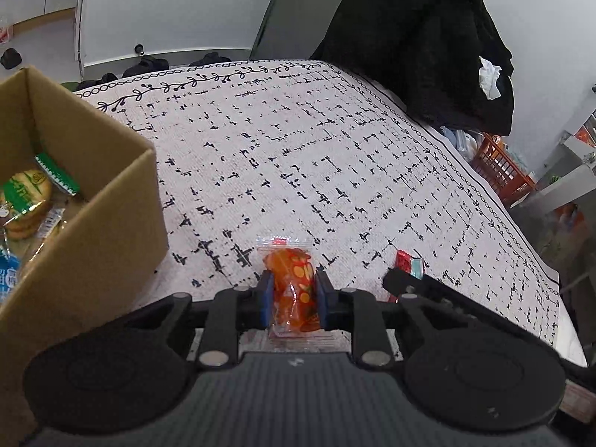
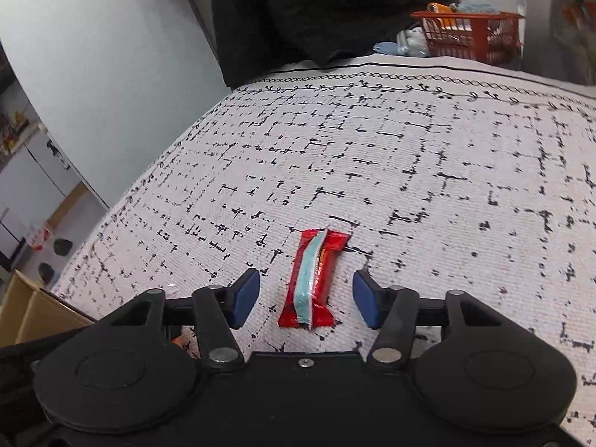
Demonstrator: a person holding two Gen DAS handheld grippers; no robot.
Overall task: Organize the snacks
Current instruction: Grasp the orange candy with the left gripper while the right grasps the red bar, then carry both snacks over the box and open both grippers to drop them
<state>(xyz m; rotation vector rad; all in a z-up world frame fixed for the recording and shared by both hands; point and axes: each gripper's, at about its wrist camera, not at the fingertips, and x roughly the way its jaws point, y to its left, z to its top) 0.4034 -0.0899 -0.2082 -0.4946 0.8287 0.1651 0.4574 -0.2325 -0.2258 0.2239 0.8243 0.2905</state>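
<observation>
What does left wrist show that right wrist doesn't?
Left wrist only: the left tool shut on the orange snack packet, and the cardboard box's inside, with snacks in it. Right wrist only: the right tool's pads open either side of the red snack bar. Both: the bar, box, patterned cloth, orange basket.

You won't find any text you can actually read here. The green biscuit packet (image 1: pixel 28 190) in the cardboard box (image 1: pixel 123 186) carries pale lettering, the blue packet (image 1: pixel 8 279) beside it white characters, and the red snack bar (image 2: pixel 314 279) a dark printed strip, all too blurred to make out.
</observation>
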